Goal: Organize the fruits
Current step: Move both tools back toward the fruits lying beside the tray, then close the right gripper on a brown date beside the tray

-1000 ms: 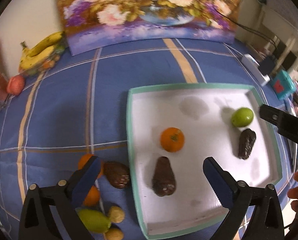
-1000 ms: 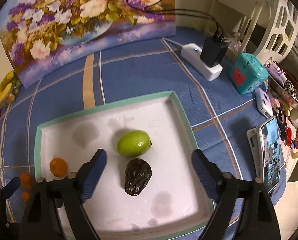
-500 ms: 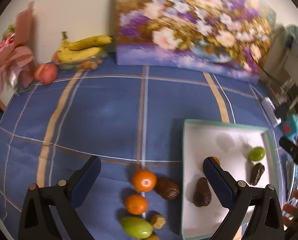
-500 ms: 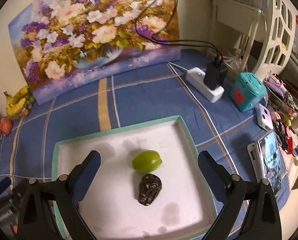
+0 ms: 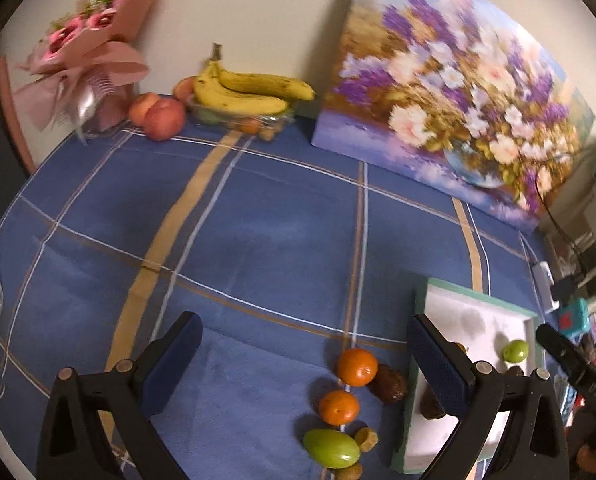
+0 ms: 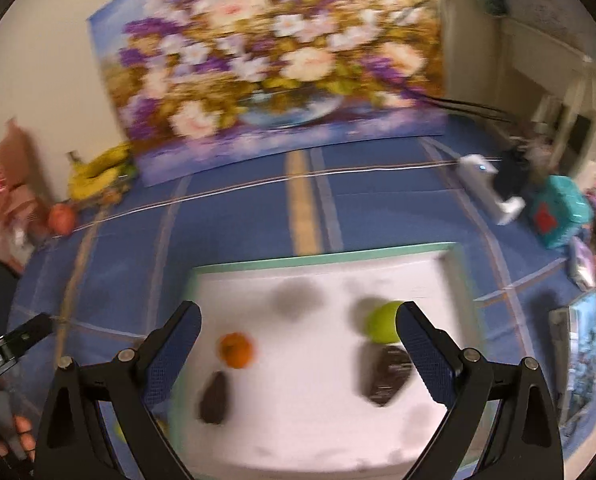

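The left gripper (image 5: 304, 354) hangs with jaws wide apart and empty above the blue checked tablecloth (image 5: 257, 240); beside it lie an oval green fruit (image 5: 331, 447), two round oranges (image 5: 339, 407) and a dark brown fruit (image 5: 389, 382). The right gripper (image 6: 298, 346), equally spread and empty, hovers over the white, green-rimmed tray (image 6: 322, 260) holding a small orange (image 6: 237, 350) and a round green fruit (image 6: 382, 322)

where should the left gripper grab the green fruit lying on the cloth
Grip the green fruit across its short middle, coming from above with the open left gripper. It lies on its side, long axis left-right, with a small brown fruit touching its right end.
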`<state>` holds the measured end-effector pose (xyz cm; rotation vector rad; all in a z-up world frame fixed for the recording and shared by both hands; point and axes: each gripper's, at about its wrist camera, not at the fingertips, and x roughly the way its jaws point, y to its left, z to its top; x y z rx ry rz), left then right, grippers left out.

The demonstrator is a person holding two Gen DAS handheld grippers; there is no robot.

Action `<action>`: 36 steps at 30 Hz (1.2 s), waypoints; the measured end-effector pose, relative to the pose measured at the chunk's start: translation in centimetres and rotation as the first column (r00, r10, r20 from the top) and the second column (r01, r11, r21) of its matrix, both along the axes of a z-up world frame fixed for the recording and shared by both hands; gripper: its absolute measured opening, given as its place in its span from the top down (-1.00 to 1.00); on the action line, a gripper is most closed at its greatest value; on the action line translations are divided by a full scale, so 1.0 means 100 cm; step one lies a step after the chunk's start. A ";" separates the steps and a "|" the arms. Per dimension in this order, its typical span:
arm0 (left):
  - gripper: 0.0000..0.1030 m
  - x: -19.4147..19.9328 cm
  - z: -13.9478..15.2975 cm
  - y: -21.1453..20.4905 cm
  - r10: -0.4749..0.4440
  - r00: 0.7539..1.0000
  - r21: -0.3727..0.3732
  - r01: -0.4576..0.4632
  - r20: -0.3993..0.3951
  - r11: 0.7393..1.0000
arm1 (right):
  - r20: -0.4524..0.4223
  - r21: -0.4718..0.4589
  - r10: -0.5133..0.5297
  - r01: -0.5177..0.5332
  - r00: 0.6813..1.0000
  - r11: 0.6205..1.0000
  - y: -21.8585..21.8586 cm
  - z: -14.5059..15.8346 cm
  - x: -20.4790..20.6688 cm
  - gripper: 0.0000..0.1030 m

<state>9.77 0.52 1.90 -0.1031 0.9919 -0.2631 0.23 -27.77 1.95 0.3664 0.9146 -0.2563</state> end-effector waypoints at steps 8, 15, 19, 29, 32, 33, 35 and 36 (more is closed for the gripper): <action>-1.00 -0.003 0.003 0.037 0.088 0.996 -0.027 -0.088 0.002 0.996 | 0.004 0.011 0.123 -0.123 0.992 0.992 0.051 -0.002 0.018 -0.90; -1.00 -0.003 -0.002 0.048 0.119 0.993 -0.033 -0.120 -0.020 0.992 | -0.064 -0.005 0.184 -0.185 0.981 0.983 0.085 -0.012 0.033 -0.90; -1.00 0.002 -0.018 0.048 0.126 0.990 -0.009 -0.126 -0.065 0.992 | -0.088 -0.006 0.221 -0.222 0.971 0.975 0.098 -0.020 0.038 -0.82; -1.00 0.013 -0.064 0.047 0.145 0.965 0.010 -0.146 -0.218 0.989 | -0.169 0.022 0.298 -0.298 0.940 0.954 0.127 -0.045 0.050 -0.19; -1.00 0.015 -0.071 0.047 0.148 0.960 0.014 -0.149 -0.238 0.989 | -0.180 0.025 0.319 -0.320 0.930 0.947 0.134 -0.050 0.052 -0.17; -1.00 0.015 -0.073 0.047 0.148 0.958 0.012 -0.150 -0.246 0.989 | -0.183 0.025 0.325 -0.326 0.928 0.945 0.135 -0.051 0.052 -0.11; -1.00 0.015 -0.075 0.047 0.147 0.955 0.004 -0.152 -0.258 0.988 | -0.193 0.026 0.342 -0.343 0.920 0.939 0.139 -0.054 0.052 -0.04; -1.00 0.016 -0.076 0.047 0.147 0.953 0.001 -0.152 -0.264 0.988 | -0.202 0.025 0.347 -0.349 0.916 0.937 0.140 -0.056 0.052 -0.04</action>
